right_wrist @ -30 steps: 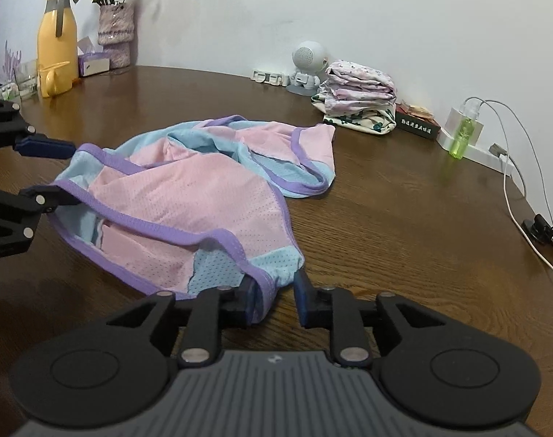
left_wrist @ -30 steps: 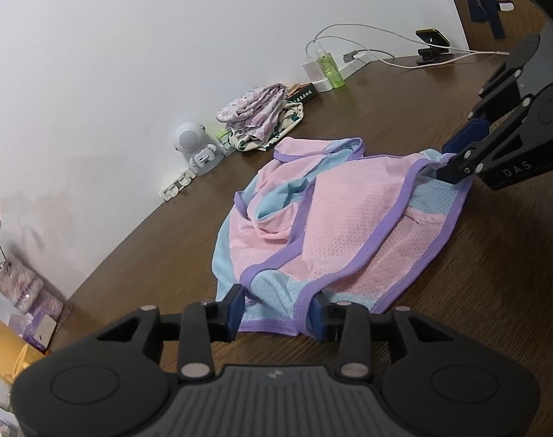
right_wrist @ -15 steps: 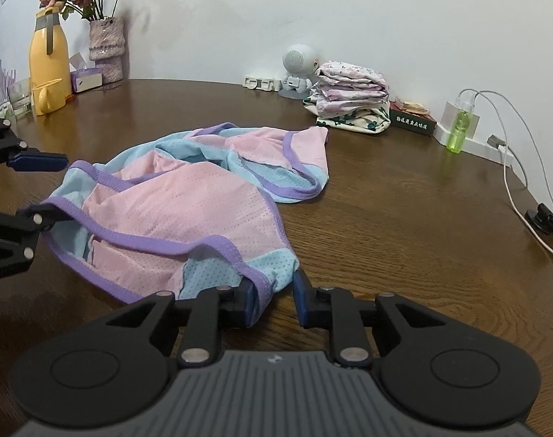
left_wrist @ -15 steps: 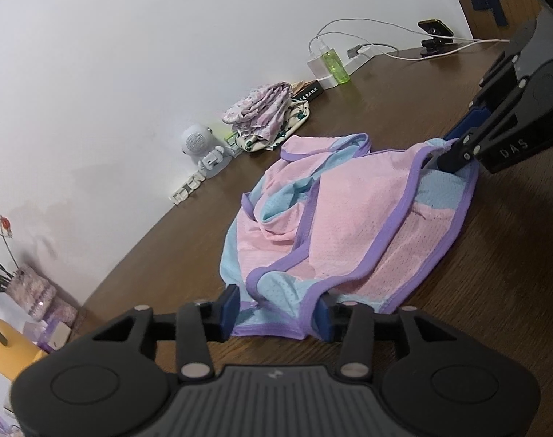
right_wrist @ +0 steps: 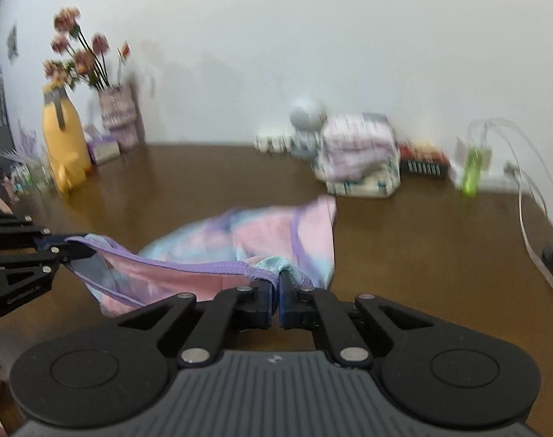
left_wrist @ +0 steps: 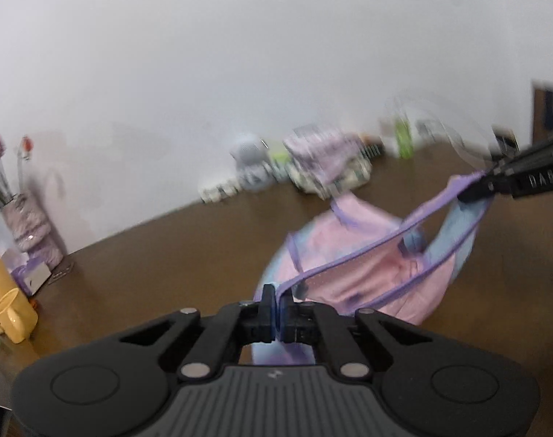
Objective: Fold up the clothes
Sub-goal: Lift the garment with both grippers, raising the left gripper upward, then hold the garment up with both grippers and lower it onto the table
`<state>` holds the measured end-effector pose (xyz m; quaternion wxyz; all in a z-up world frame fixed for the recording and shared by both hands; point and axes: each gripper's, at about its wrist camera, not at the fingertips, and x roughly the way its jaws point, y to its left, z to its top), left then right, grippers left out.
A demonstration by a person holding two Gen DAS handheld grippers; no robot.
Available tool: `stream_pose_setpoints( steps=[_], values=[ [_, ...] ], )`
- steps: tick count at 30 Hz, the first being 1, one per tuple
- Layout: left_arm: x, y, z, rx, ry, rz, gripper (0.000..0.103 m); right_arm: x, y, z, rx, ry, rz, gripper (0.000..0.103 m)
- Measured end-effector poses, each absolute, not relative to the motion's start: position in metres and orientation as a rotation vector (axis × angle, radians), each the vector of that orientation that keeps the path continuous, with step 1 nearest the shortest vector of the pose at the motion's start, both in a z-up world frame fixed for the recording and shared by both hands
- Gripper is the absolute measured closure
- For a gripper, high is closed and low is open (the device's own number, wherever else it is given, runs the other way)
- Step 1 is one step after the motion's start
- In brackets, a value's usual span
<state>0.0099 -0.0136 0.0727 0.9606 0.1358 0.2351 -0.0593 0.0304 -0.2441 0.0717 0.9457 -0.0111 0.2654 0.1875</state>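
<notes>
At far left in the right wrist view, a yellow jug [right_wrist: 66, 145] stands on the brown wooden table [right_wrist: 422, 240] beside a patterned vase [right_wrist: 119, 121] of dried flowers [right_wrist: 80, 59], both close to the white wall [right_wrist: 312, 36]. Just in front of them, at the left edge, the left gripper [right_wrist: 70, 251] is pinched tight on one end of the purple-trimmed hem of a pink and light-blue mesh garment [right_wrist: 276, 229]. The hem runs taut across to the right gripper [right_wrist: 277, 284] in the foreground, whose jaws are likewise clamped closed on the fabric's purple edge — the band stretched between the two tools, lifted off the tabletop. The rest of the garment sags behind and below that band, its far end trailing on the wood.

Further right, against the wall, a small round white gadget [right_wrist: 305, 116] sits next to a stack of folded clothes [right_wrist: 360, 156]; beyond them lie a dark flat box [right_wrist: 423, 162], a green bottle [right_wrist: 471, 173] and white cables [right_wrist: 531, 218] looping down the table's right edge.

The left wrist view, heavily blurred, shows the same grip from the other side: the left gripper [left_wrist: 277, 302] shut on the hem at bottom centre, the purple band rising to the right gripper [left_wrist: 474, 191] at the right edge, with the pink body of the garment [left_wrist: 356, 266] hanging between them — its lower part over the table [left_wrist: 167, 255].
</notes>
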Motion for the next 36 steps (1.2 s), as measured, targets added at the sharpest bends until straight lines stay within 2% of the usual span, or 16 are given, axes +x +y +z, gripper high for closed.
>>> stream_pose_setpoints(
  steps=[5,9,13,15,20,25,30,36],
  values=[
    [0.034,0.0,0.158,0.182,0.333,-0.066,0.102,0.059,-0.228,0.157,-0.077,0.425,0.401,0.101],
    [0.054,0.014,0.268,0.101,0.15,0.021,0.102,0.082,-0.213,0.264,-0.107,0.262,0.348,0.102],
    [0.033,0.024,0.377,0.03,-0.051,0.077,0.102,0.055,-0.205,0.378,-0.097,0.029,0.298,0.102],
    [0.015,0.02,0.411,0.035,-0.125,0.112,0.102,0.036,-0.2,0.418,-0.096,-0.051,0.28,0.102],
    [-0.019,0.012,0.453,0.027,-0.214,0.168,0.102,0.009,-0.189,0.464,-0.114,-0.135,0.265,0.102],
    [-0.029,0.013,0.465,0.0,-0.228,0.199,0.102,0.006,-0.187,0.473,-0.09,-0.131,0.306,0.102],
    [0.0,0.019,0.45,-0.024,-0.234,0.225,0.102,0.038,-0.18,0.464,-0.041,-0.087,0.342,0.102],
    [0.081,0.039,0.414,-0.08,-0.158,0.238,0.102,0.121,-0.159,0.436,0.012,0.017,0.35,0.102]
  ],
)
